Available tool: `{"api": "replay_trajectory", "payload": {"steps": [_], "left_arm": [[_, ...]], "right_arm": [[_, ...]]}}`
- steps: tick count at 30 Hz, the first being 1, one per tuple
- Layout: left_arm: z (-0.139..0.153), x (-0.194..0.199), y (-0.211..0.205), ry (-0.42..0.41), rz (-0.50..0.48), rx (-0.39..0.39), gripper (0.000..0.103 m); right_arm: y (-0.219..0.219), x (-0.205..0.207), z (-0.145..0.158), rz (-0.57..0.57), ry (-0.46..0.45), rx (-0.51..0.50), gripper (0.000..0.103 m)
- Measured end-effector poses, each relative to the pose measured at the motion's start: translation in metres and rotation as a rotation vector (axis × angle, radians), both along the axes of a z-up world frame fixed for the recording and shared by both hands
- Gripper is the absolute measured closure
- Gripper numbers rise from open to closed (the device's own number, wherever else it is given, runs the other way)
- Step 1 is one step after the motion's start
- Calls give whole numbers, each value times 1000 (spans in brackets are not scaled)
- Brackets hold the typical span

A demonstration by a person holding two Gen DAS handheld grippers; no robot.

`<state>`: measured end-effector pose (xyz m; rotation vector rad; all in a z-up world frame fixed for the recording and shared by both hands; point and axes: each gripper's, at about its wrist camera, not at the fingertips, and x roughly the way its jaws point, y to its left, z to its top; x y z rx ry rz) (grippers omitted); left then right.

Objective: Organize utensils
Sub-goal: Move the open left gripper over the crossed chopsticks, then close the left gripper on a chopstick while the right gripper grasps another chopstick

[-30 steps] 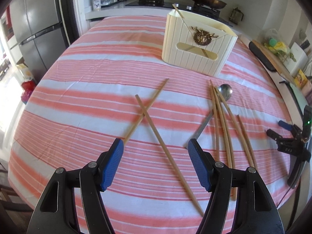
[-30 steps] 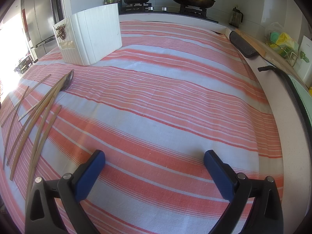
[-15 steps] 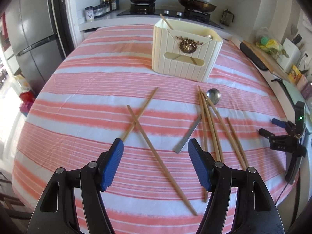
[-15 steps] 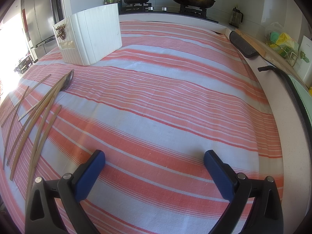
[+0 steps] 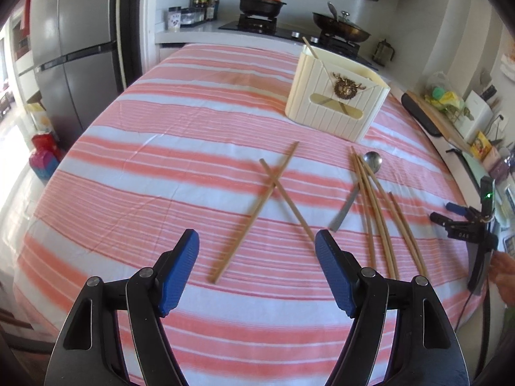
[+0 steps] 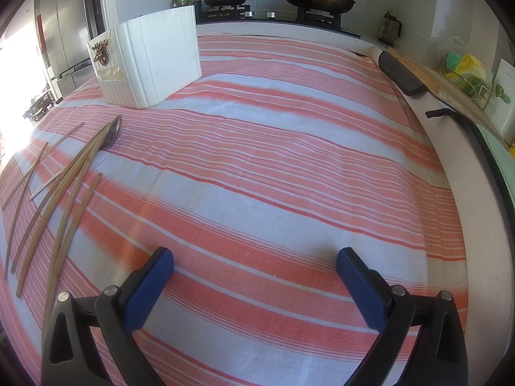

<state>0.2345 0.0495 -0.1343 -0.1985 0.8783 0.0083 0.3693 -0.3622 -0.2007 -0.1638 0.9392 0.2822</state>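
With jaws opening and nothing between them, the left gripper (image 5: pixel 257 251) hangs over two crossed chopsticks (image 5: pixel 273 189), likely lining up a pick for the holder (image 5: pixel 334 96), while the right gripper (image 6: pixel 254 270) waits empty and wide over bare cloth

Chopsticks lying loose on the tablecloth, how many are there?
6: a crossed pair mid-cloth, and four bundled chopsticks beside the spoon. More stand in the cream holder, partly hidden.
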Motion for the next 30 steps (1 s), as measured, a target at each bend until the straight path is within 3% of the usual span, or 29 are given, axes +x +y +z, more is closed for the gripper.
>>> {"api": "replay_trajectory", "payload": {"steps": [6, 10, 21, 30], "left_arm": [[-12, -8, 39, 19, 15, -18, 26], [-22, -4, 48, 30, -20, 15, 23], [-44, 45, 24, 65, -198, 97, 23], [-60, 69, 9, 89, -237, 173, 23]], "right_arm": [[1, 1, 0, -1, -1, 1, 0], [2, 1, 0, -2, -1, -2, 0], [4, 0, 2, -40, -4, 3, 0], [33, -35, 17, -53, -48, 126, 0]]}}
